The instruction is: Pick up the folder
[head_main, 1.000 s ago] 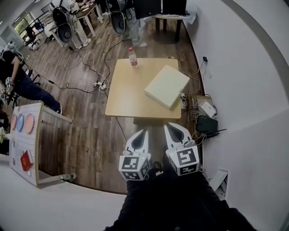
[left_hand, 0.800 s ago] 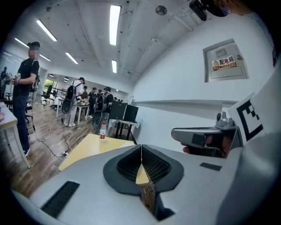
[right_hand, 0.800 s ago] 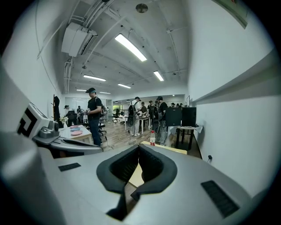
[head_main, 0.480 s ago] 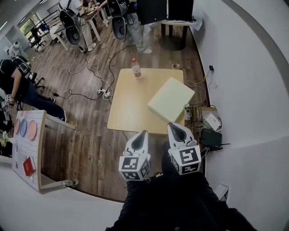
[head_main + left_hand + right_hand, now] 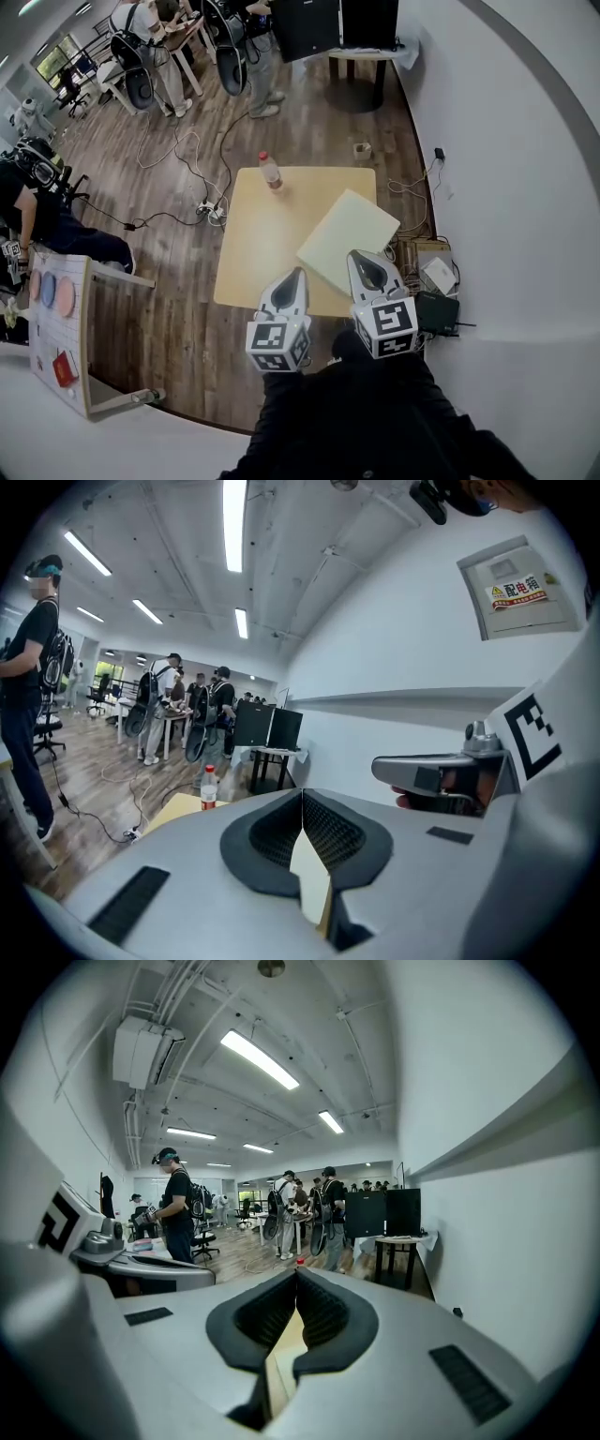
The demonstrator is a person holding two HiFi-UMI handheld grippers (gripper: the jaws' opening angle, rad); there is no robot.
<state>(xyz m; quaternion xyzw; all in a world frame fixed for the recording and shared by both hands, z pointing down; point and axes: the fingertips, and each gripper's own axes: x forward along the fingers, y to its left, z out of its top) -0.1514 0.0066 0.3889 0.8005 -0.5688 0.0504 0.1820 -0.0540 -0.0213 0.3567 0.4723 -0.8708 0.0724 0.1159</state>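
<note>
The folder is laid on the bench, just ahead of the right tongs; the bottle is stood farther ahead, beyond the left tongs.

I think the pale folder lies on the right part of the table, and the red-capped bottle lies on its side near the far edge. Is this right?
Not quite: the bottle stands upright near the far edge, as the left gripper view shows. The folder does lie on the right part of the table.
</note>
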